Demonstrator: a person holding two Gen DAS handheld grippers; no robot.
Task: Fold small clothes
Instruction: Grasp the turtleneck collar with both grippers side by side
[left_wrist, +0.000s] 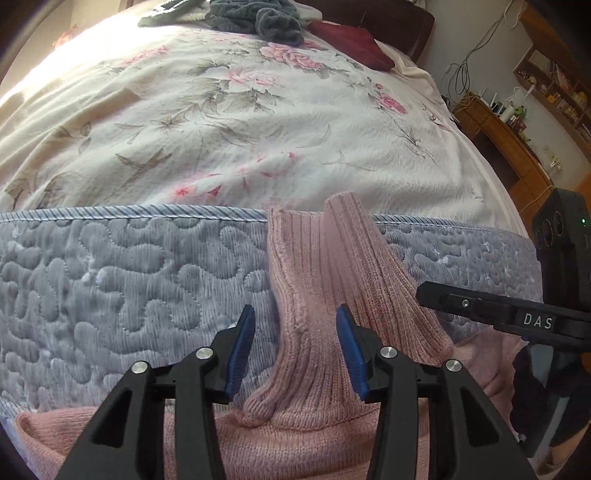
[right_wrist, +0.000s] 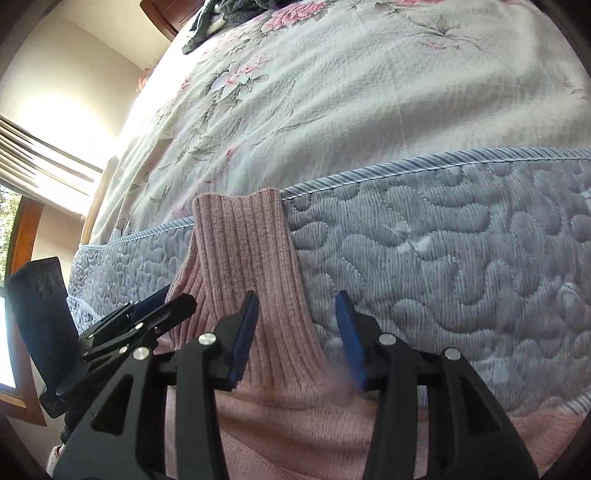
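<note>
Between the blue pads of the left gripper (left_wrist: 295, 354) stands a ribbed cuff of the pink knit garment (left_wrist: 306, 435) — the jaws are spread wide around it, neither pad pressing the cloth. The right gripper (right_wrist: 297, 339) is likewise parted, its left pad just beside the other ribbed cuff (right_wrist: 243, 251), its right pad over bare quilting. Both cuffs point up the near side of the blue-grey mattress (left_wrist: 110, 280), their ends just reaching its piped top edge, while the body of the garment lies below, nearest the cameras; I judge it hangs there because it is not yet up on the flowered bedspread (left_wrist: 221, 122), where folding could be done flat. Both tools are held low, side by side, aimed at the mattress side — a pose that suits taking one cuff each
</note>
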